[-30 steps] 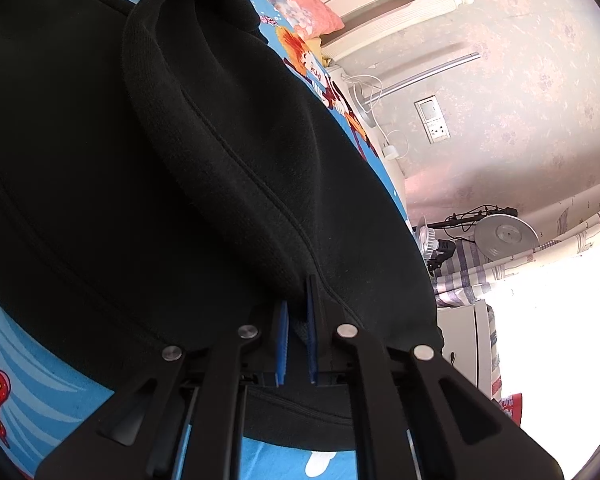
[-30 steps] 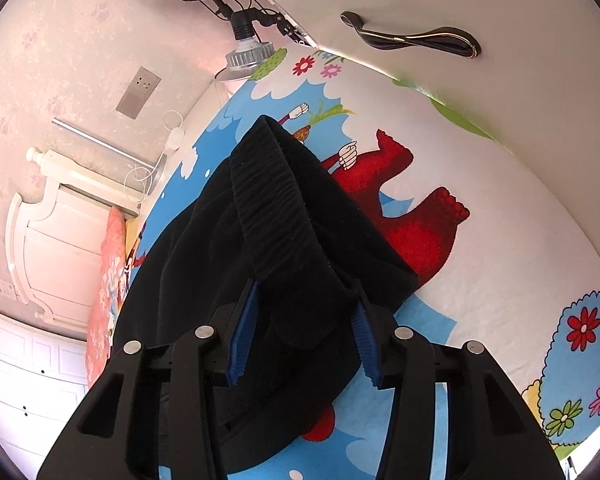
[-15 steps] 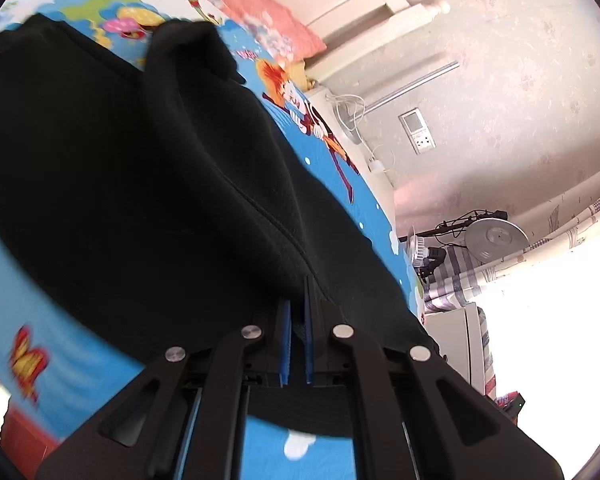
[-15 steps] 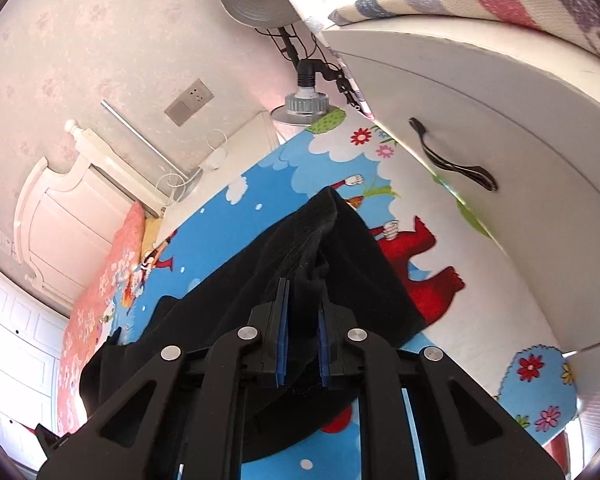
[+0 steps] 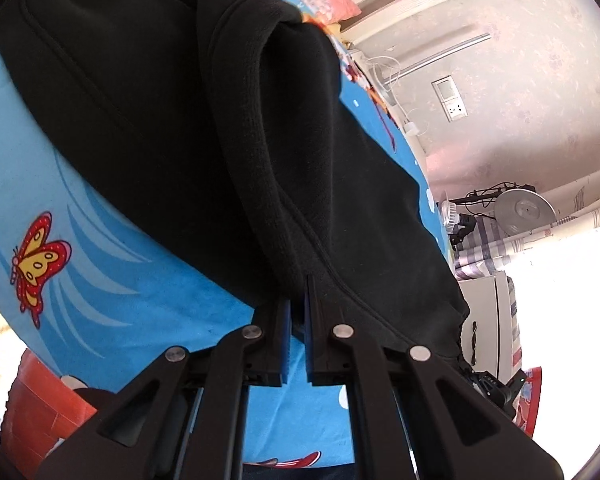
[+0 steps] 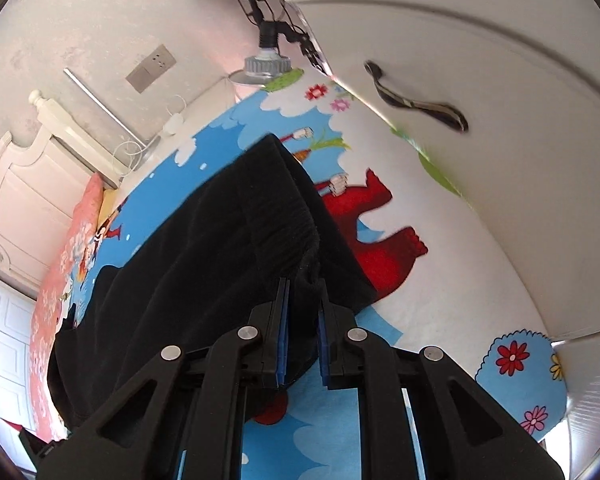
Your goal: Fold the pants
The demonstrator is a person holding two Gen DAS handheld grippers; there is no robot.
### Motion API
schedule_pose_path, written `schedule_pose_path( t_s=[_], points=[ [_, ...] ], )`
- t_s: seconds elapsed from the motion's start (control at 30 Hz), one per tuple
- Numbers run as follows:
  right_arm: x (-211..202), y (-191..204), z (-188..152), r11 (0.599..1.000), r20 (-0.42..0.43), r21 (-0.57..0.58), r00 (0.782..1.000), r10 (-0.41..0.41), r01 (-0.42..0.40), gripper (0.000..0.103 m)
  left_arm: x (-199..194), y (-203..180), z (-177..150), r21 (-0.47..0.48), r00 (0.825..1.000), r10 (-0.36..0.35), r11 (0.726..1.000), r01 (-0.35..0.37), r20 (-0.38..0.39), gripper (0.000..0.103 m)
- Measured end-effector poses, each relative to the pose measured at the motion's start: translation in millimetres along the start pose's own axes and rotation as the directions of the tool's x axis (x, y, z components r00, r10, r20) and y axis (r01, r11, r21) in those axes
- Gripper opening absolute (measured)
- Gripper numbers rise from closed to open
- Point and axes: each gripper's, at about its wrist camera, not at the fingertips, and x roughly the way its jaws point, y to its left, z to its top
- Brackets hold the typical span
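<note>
Black fleece pants [image 5: 228, 128] lie on a bed with a bright cartoon sheet [image 5: 100, 288]. My left gripper [image 5: 296, 300] is shut on a raised fold of the pants, a ridge of cloth running up from the jaws. In the right wrist view the pants [image 6: 204, 264] stretch toward the pillow end. My right gripper [image 6: 303, 292] is shut on the gathered elastic waistband [image 6: 284, 216], which stands up between the blue pads.
The sheet [image 6: 380, 208] shows a red dinosaur print beside the pants. A white cabinet door with a handle [image 6: 416, 100] is close on the right. A pink pillow [image 6: 80, 248] and white headboard [image 6: 24, 184] are at the far end. A fan [image 5: 520, 208] stands by the wall.
The right gripper closed on the waistband one second ago and has stayed shut. Both grippers have shifted with the cloth held. More blue sheet with a butterfly shows at the left gripper.
</note>
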Motion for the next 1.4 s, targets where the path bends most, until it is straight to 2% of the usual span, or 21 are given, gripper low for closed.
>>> schedule_pose_path(
  t_s=[0.3,0.37,0.43,0.5,0.57,0.63,0.7,0.77,0.83,0.9,0.93,0.97,1.0,1.1,1.13,1.2,1.27,1.3,1.33,1.37,1.4],
  points=[
    [18.8,-5.1,-10.0,0.997,-0.015,-0.036,0.997,-0.076,0.075,0.013,8.1,11.0,-5.8,-0.022,0.999,0.028,0.999,-0.029,-0.032,0.007],
    [19.8,-1.6,-10.6,0.993,-0.006,-0.058,0.995,-0.102,0.102,0.013,5.8,14.5,-4.9,-0.023,0.998,0.046,0.999,-0.046,-0.033,0.017],
    [20.0,3.7,-12.8,0.987,0.012,-0.085,0.991,-0.136,0.137,0.014,-2.2,14.9,-0.9,-0.019,0.998,0.068,0.997,-0.069,-0.016,0.048],
    [20.0,6.5,-15.2,0.981,0.029,-0.106,0.986,-0.161,0.164,0.016,-17.8,9.9,4.6,0.028,0.993,0.108,0.994,-0.109,0.037,0.049],
    [20.5,9.2,-16.9,0.974,0.042,-0.125,0.982,-0.183,0.187,0.017,-37.0,-3.3,16.0,0.118,0.973,0.198,0.97,-0.212,0.119,0.051],
    [20.8,12.2,-18.5,0.967,0.055,-0.144,0.978,-0.203,0.209,0.019,-48.7,-23.6,35.3,0.233,0.913,0.34,0.891,-0.39,0.227,0.058],
    [20.7,12.6,-18.2,0.966,0.054,-0.145,0.977,-0.206,0.212,0.019,-47.5,-45.6,57.4,0.337,0.86,0.408,0.798,-0.499,0.307,0.06],
    [20.2,10.9,-17.6,0.968,0.05,-0.14,0.978,-0.205,0.21,0.019,-34.0,-69.3,92.4,0.418,0.79,0.478,0.673,-0.611,0.385,0.063],
    [19.9,9.4,-17.5,0.97,0.048,-0.132,0.978,-0.202,0.207,0.019,-14.7,-85.3,121.0,0.47,0.765,0.504,0.604,-0.644,0.401,0.063],
    [19.5,8.9,-18.1,0.971,0.047,-0.126,0.978,-0.201,0.205,0.019,20.2,-97.7,147.6,0.539,0.724,0.562,0.495,-0.682,0.4,0.063],
    [19.1,8.4,-18.1,0.972,0.045,-0.122,0.979,-0.199,0.203,0.019,39.7,-100.4,157.9,0.566,0.708,0.592,0.454,-0.688,0.385,0.055],
    [18.9,8.1,-18.2,0.973,0.043,-0.119,0.98,-0.196,0.2,0.019,59.6,-101.7,166.2,0.589,0.685,0.631,0.413,-0.695,0.365,0.05],
    [18.5,7.5,-18.2,0.973,0.041,-0.118,0.98,-0.194,0.198,0.019,83.2,-98.8,171.3,0.627,0.636,0.695,0.34,-0.701,0.334,0.045],
    [19.3,5.1,-17.9,0.973,0.038,-0.119,0.98,-0.193,0.197,0.019,105.3,-89.1,174.1,0.668,0.583,0.753,0.268,-0.695,0.304,0.047],
    [19.9,5.8,-17.2,0.972,0.036,-0.124,0.98,-0.196,0.199,0.019,106.4,-85.2,176.3,0.67,0.575,0.76,0.259,-0.696,0.304,0.04],
    [19.6,7.7,-16.6,0.97,0.035,-0.134,0.979,-0.201,0.204,0.019,93.8,-78.9,179.8,0.63,0.565,0.758,0.27,-0.728,0.327,0.008],
    [19.6,8.6,-17.6,0.967,0.043,-0.141,0.978,-0.207,0.211,0.019,55.0,-79.3,181.9,0.542,0.603,0.707,0.363,-0.758,0.369,0.008],
    [19.5,9.4,-18.7,0.965,0.05,-0.147,0.975,-0.214,0.219,0.019,34.2,-76.2,183.3,0.486,0.628,0.68,0.432,-0.76,0.378,0.008],
    [18.2,13.1,-20.4,0.951,0.075,-0.17,0.966,-0.247,0.257,0.02,1.7,-66.3,180.5,0.398,0.668,0.638,0.539,-0.742,0.382,0.008],
    [14.0,19.7,-22.7,0.919,0.126,-0.198,0.939,-0.32,0.34,0.024,-30.2,-48.2,174.4,0.3,0.705,0.599,0.641,-0.706,0.38,0.008],
    [6.7,26.3,-24.7,0.87,0.198,-0.205,0.89,-0.411,0.448,0.026,-57.4,-21.7,165.7,0.188,0.733,0.573,0.726,-0.662,0.367,0.008]
  ],
)
